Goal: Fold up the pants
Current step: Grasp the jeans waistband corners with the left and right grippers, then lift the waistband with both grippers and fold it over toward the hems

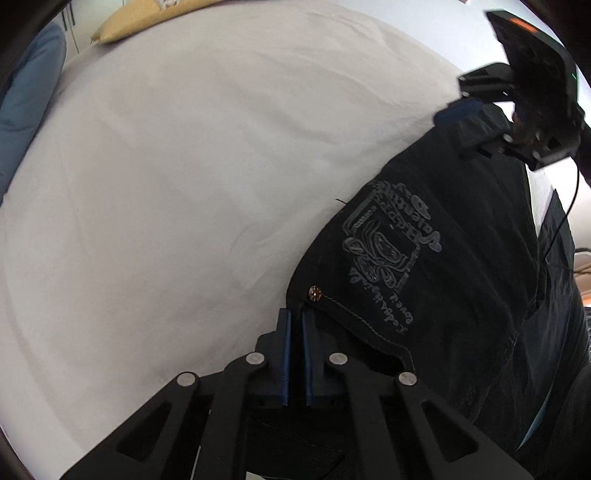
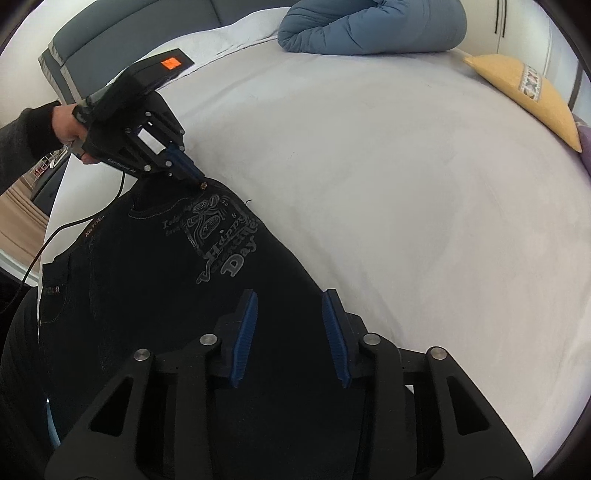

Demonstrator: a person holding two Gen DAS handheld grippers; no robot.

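The black denim pants with a grey printed graphic [image 2: 207, 236] lay on the pale grey bedsheet [image 2: 406, 221], along the near edge of the bed, their long axis running from the left gripper [image 1: 295, 321] across to the right gripper [image 2: 290, 321]. At the left end, the left gripper's blue ribbed fingers [image 2: 184, 166] were clenched on the cloth edge right beside a small brass rivet [image 1: 314, 293]; in its own wrist view the jaws stood nearly together with dark fabric between them. The person's left hand [image 2: 70, 127] held that tool tilted down toward the bed.

The right gripper was released, its jaws spread wide, hovering above the pants partway along their length; whether its fingers touched the cloth could not be told. From these jaws the fabric lay directly beneath and ahead, so this gripper looked nearer the free end and best placed to take hold next, likely needing to drop and close on an edge.

A rolled blue quilted duvet [image 2: 369, 29] and a yellow cushion [image 2: 524, 92] sat well apart at the far side
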